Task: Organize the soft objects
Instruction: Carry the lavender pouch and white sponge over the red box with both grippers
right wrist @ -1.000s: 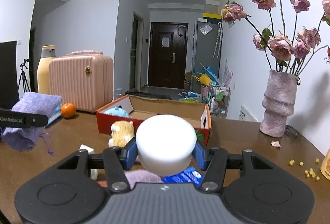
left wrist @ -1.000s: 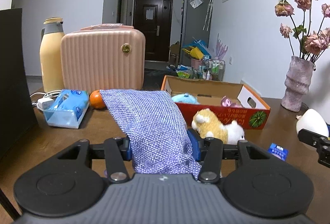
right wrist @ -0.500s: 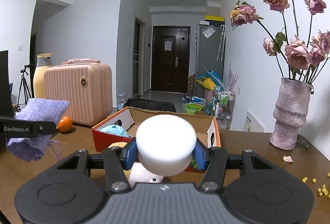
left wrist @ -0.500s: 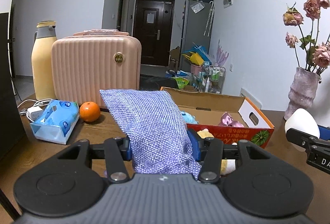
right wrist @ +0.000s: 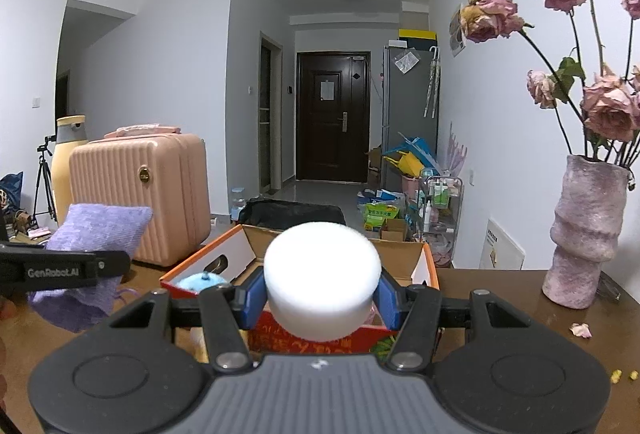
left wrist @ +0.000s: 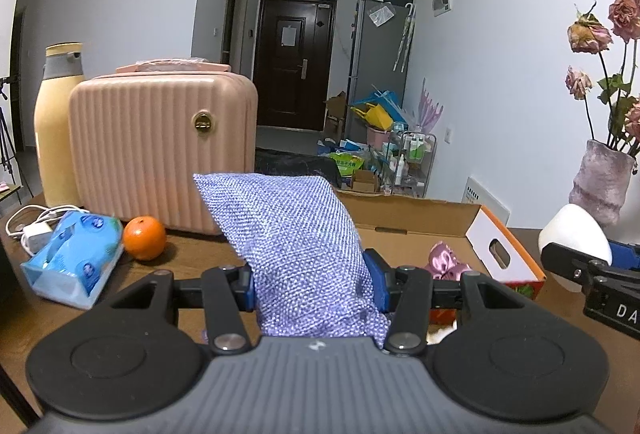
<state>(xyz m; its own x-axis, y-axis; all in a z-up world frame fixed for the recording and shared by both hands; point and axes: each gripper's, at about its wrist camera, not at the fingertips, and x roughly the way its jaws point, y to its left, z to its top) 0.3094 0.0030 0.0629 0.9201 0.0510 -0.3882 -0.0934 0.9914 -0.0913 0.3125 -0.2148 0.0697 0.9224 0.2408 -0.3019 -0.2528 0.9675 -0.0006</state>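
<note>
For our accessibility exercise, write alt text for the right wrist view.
The right gripper holds a white foam puck between its jaws, just in front of an open cardboard box on a wooden table. At left, the left gripper carries a purple fabric pouch.
</note>
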